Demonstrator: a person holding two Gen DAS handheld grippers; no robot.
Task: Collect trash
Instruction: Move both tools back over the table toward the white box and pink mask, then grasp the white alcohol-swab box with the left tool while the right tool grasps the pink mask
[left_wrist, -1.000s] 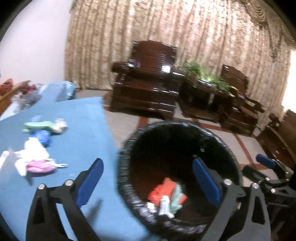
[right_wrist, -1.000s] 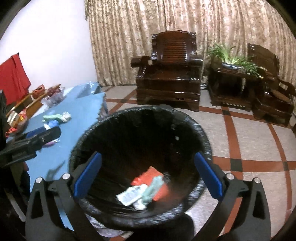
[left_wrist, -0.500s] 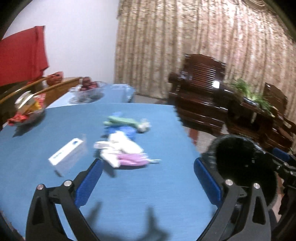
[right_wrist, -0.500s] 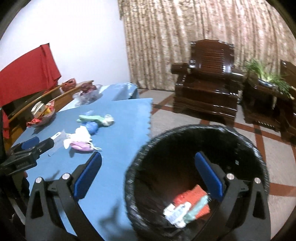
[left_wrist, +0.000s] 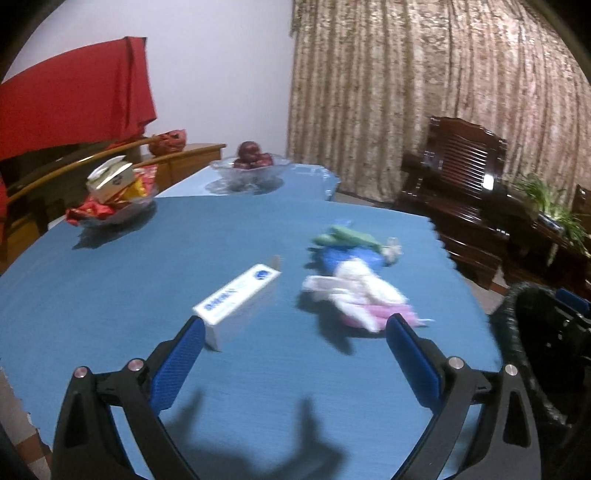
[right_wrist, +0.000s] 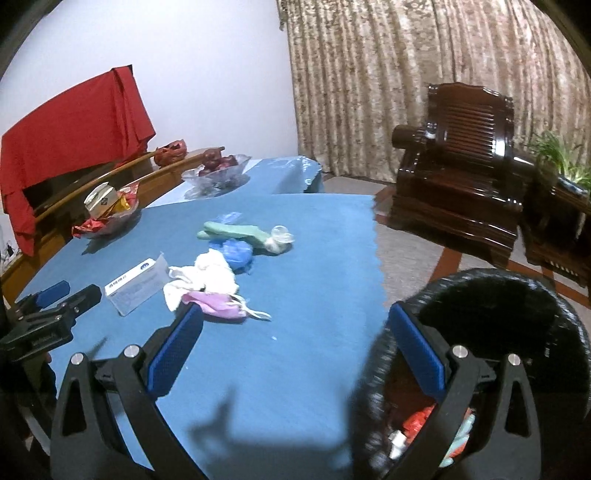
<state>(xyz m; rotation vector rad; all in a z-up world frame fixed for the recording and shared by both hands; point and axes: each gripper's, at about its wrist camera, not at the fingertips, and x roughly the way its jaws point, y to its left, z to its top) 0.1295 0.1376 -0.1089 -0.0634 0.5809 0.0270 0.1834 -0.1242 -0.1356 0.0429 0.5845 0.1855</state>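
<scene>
Trash lies on the blue table (left_wrist: 110, 280): a white box (left_wrist: 236, 304), white tissue (left_wrist: 354, 286), a pink mask (right_wrist: 218, 304), a blue wad (right_wrist: 234, 251) and a green wrapper (right_wrist: 236, 230). My left gripper (left_wrist: 295, 354) is open and empty above the table, just short of the box and tissue. My right gripper (right_wrist: 295, 339) is open and empty over the table edge beside the black bin (right_wrist: 498, 332), which holds red and white trash (right_wrist: 417, 424). The left gripper also shows in the right wrist view (right_wrist: 62, 295).
A glass bowl of red fruit (left_wrist: 251, 166) and a dish of snacks (left_wrist: 110, 199) stand at the far side of the table. A wooden bench with red cloth (left_wrist: 74, 107) is behind. Dark wooden armchairs (right_wrist: 461, 192) stand on the floor at right.
Both grippers have swung left, away from the bin toward the table. The trash pile has come nearer in both views. Both stay open and empty.
</scene>
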